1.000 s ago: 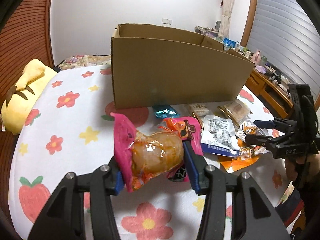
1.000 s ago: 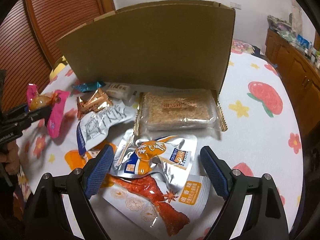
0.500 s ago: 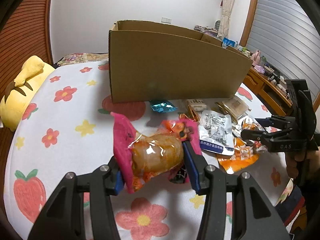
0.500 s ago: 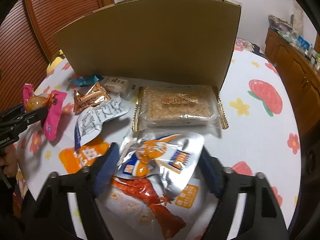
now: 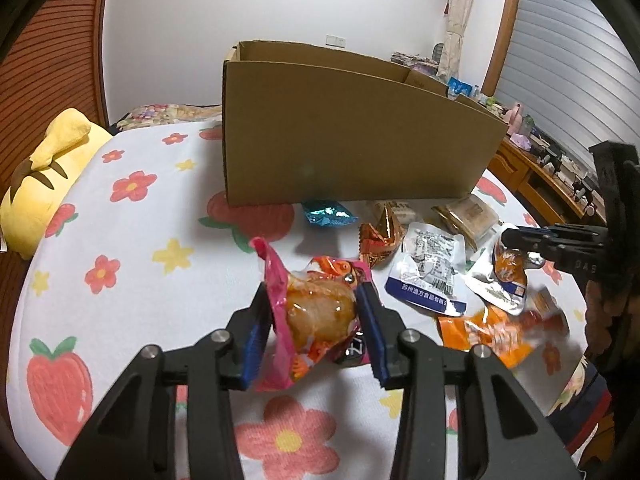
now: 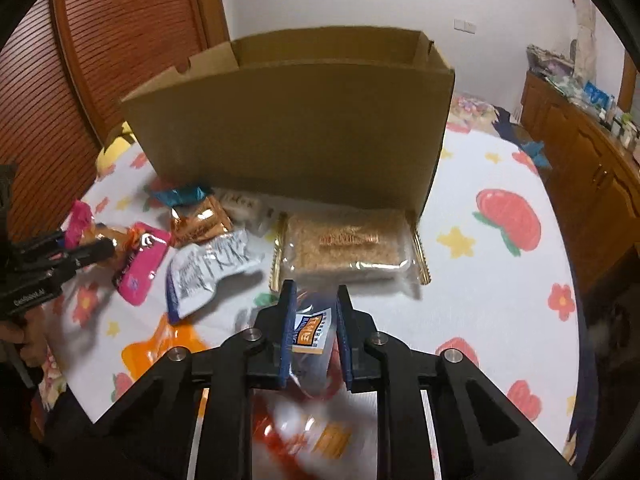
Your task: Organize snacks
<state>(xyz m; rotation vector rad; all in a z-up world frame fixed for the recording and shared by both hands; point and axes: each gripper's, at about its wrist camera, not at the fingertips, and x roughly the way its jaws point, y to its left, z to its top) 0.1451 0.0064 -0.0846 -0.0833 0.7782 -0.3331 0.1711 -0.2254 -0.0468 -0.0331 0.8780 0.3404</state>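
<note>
The silver pouch (image 6: 310, 330) with the orange label sits low in the middle of the right wrist view, and the right tool (image 6: 314, 312), whose blue pads stood wide on either side of it a second ago, is now closing on it with the pouch pinched between them. In the left wrist view the same pouch (image 5: 502, 276) hangs from that tool's tips at the right edge, lifted clear of the floral bedspread (image 5: 132, 240); the orange packet (image 5: 500, 330) below it is blurred, apparently stirred by the pickup. The left tool (image 5: 316, 304) is closing a little tighter on the pink snack bag (image 5: 310, 312), held up at lower centre as before. So both tools now carry a snack, and the likely next step is the open cardboard box (image 5: 340, 132) at upper centre. Several packets lie at its foot, among them the white sachet (image 5: 430, 268) and the brittle bar pack (image 6: 346, 246).
</note>
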